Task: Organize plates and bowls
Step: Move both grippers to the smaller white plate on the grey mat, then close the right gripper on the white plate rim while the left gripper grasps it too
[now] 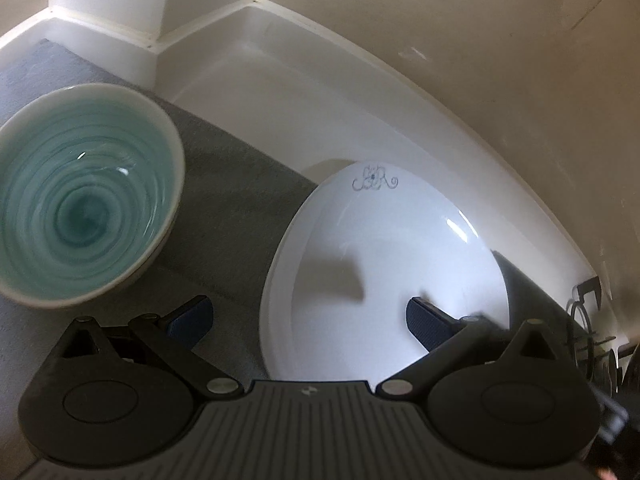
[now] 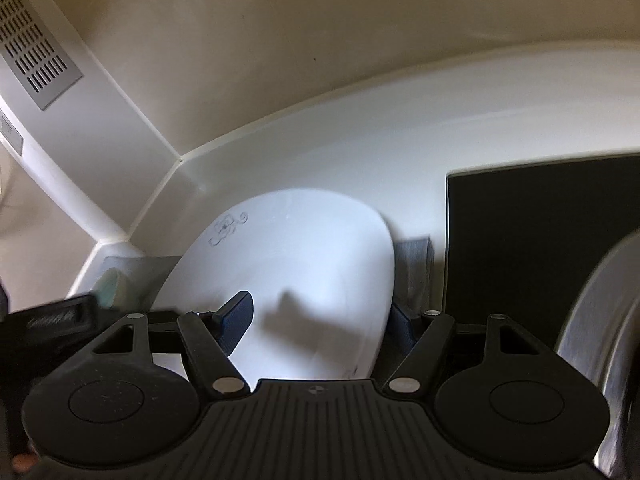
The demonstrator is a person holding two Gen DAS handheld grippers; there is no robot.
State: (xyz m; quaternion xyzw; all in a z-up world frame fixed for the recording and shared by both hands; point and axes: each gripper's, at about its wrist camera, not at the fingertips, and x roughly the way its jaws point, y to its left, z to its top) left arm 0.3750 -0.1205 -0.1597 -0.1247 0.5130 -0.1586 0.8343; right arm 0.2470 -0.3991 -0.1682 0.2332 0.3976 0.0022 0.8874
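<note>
A white plate (image 1: 384, 264) with a small blue motif near its far rim lies on a grey mat (image 1: 236, 208) by the white wall base. My left gripper (image 1: 308, 316) is open, its left finger over the mat and its right finger over the plate's near right part. A teal swirl bowl (image 1: 80, 196) with a cream rim sits upright on the mat to the left. In the right wrist view the same plate (image 2: 304, 264) lies between the fingers of my right gripper (image 2: 320, 320), which is open; the right finger sits at the plate's right edge, partly hidden.
A white cove and beige wall (image 1: 480, 80) bound the far side. A black panel (image 2: 532, 248) and a shiny metal rim (image 2: 600, 320) are on the right. A vent grille (image 2: 32, 48) is on the upper left wall. A black wire rack (image 1: 592, 328) stands at the right.
</note>
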